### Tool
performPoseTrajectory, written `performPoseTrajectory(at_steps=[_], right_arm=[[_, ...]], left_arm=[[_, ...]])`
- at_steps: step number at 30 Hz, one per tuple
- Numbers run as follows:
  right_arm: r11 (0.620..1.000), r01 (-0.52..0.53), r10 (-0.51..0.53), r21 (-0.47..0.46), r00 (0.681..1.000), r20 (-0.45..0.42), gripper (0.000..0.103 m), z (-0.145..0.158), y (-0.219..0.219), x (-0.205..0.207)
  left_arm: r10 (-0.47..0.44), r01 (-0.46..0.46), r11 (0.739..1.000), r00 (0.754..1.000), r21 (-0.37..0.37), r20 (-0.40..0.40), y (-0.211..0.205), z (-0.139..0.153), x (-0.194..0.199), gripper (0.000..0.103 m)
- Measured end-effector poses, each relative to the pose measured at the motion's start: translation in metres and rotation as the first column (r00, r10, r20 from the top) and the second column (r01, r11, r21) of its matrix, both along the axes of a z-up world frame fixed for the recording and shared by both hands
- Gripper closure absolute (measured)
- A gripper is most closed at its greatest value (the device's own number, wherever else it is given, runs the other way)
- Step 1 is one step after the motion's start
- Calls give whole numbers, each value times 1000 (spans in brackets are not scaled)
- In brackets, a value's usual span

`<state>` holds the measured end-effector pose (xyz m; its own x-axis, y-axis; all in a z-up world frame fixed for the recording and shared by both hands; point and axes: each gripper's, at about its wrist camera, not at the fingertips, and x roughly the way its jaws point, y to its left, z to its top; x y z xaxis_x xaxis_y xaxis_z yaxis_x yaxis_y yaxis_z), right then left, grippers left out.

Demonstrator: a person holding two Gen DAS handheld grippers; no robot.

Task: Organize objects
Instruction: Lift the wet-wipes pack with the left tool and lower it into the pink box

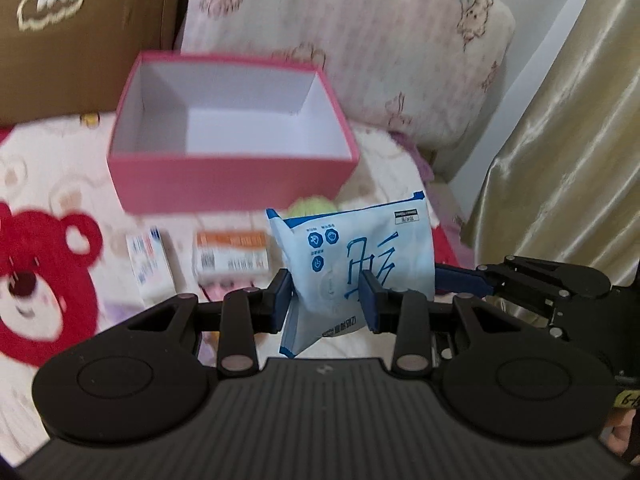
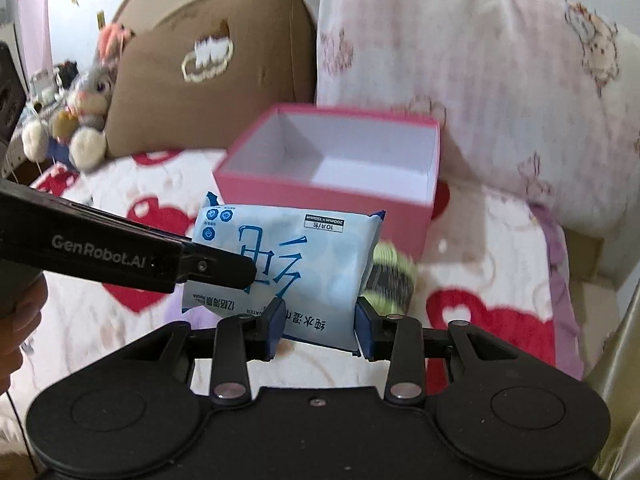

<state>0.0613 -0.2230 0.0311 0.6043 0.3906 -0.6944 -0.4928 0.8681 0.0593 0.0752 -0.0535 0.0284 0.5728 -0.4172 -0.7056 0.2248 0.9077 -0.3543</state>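
Both grippers, left gripper (image 1: 326, 300) and right gripper (image 2: 320, 330), pinch the wet-wipe pack (image 1: 352, 252) aloft near the empty pink box (image 1: 224, 176); keep both grips level, carry it over the rim, release together.

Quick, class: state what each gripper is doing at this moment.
Left gripper: shut on the wet wipes pack.
Right gripper: shut on the same wet wipes pack, at another edge.
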Motion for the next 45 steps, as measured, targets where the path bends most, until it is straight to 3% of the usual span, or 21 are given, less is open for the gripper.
performPoseTrajectory(at_steps=[9, 18, 26, 33, 39, 45], right_arm=[[1000, -8, 7, 18, 1000, 30, 62, 35, 18, 43], [1000, 20, -20, 22, 1000, -7, 62, 40, 33, 120], [998, 68, -69, -16, 994, -87, 62, 9, 48, 197], [989, 114, -129, -93, 977, -170, 62, -35, 64, 254], [977, 102, -136, -186, 975, -177, 62, -62, 82, 278], [961, 82, -131, -263, 976, -174, 63, -77, 94, 287]], left_arm=[[3, -3, 1000, 1000, 3, -12, 23, 37, 56, 68], [40, -40, 999, 997, -3, -66, 29, 33, 136, 68], [68, -68, 998, 993, 3, -98, 27, -6, 207, 68], [92, -105, 993, 978, -59, -190, 31, -66, 265, 67], [109, -146, 982, 955, -117, -276, 40, -104, 297, 67], [125, -175, 976, 937, -127, -325, 40, -123, 310, 67]])
